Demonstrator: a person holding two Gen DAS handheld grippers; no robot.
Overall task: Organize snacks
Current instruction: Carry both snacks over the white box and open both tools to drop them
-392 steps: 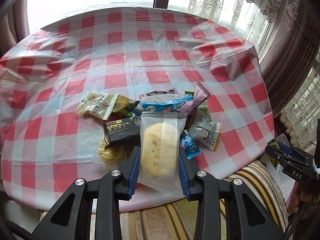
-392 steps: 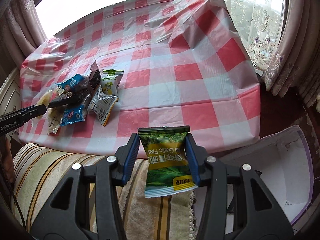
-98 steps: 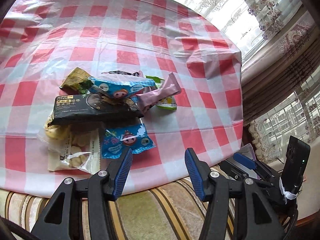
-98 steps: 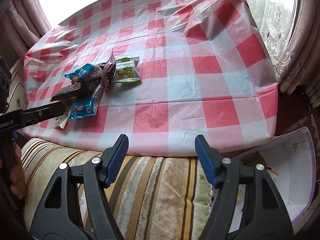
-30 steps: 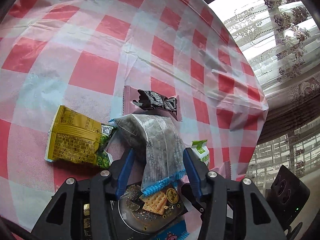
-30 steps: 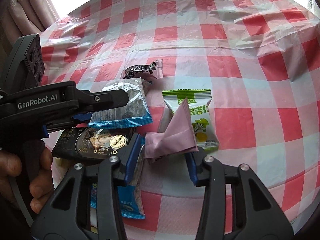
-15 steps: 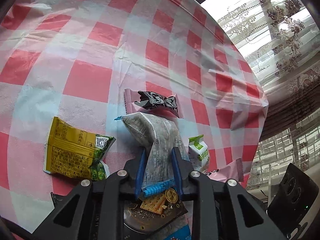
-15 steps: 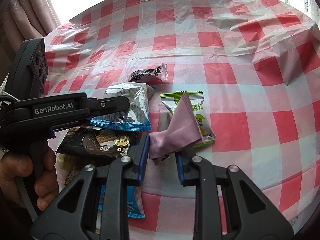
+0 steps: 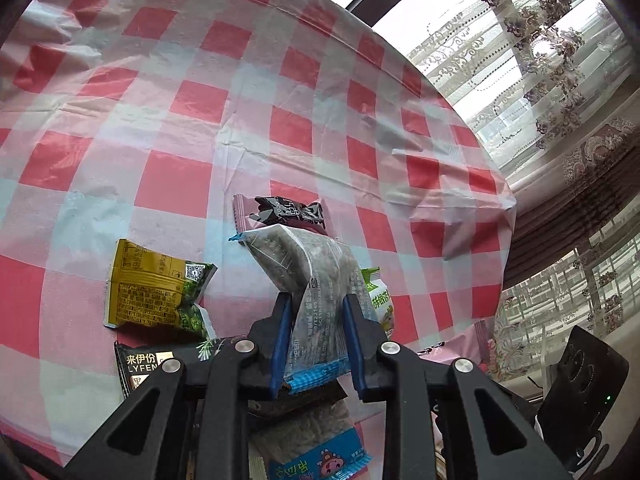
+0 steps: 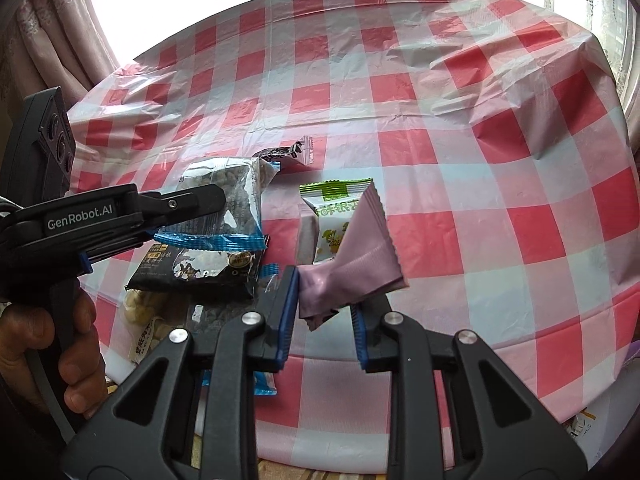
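Red-and-white checked plastic sheeting [image 9: 168, 184] covers the table, creased and glossy. From the left wrist, the left gripper [image 9: 316, 312] pinches a clear crinkly packet [image 9: 316, 276] with a blue sealed edge, dark contents showing through; the packet stands up off the pile. Only this view shows the yellow packet [image 9: 148, 292], lying flat to the left on the cloth, and the lace curtain [image 9: 552, 64] at the window. Only the right wrist view shows the hand [image 10: 60, 344] that carries the left gripper [image 10: 216, 200], seen side-on. There the right gripper [image 10: 326, 300] is clamped on the twisted end of a matte pink wrapper [image 10: 360, 256] with zigzag-cut edges, lifted above a green-and-white packet [image 10: 332, 208].

Both views share one small black-and-pink wrapper [image 9: 288, 212] farther back, one flat black packet [image 10: 200, 268] with shiny print at the near edge, and one blue cartoon packet [image 9: 320, 460] under the grippers. A pale bag of biscuits [image 10: 144, 324] shows in the right view only. That makes eight packets, each one of a kind, two of them held.
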